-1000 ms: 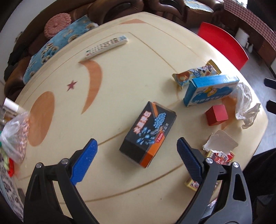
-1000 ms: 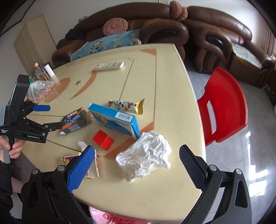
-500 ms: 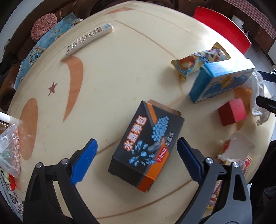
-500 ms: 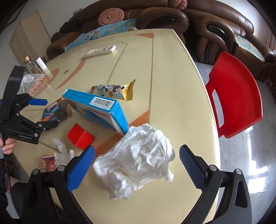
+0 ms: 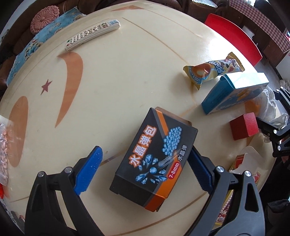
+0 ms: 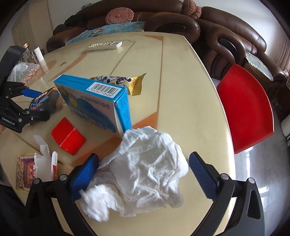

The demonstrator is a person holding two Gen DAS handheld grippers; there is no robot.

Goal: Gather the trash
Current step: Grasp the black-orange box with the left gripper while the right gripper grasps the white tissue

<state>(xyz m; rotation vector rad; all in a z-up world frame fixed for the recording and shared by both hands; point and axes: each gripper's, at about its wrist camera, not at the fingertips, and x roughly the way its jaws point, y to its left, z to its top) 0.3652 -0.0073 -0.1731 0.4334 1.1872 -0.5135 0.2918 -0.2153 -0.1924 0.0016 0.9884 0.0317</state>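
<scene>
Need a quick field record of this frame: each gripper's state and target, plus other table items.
left gripper: open, straddling black-and-orange cardboard box
right gripper: open, around crumpled white tissue
table: cream, orange inlays
other items: blue carton, red block, snack wrapper, white remote control

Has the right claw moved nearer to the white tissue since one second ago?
Yes. The right claw has advanced toward the tissue, which now lies between its open fingers, touching the blue box.

- A white remote control lies on the far part of the cream table.
- A red chair stands beside the table.
- Brown leather sofas behind, with a round pink cushion.
</scene>
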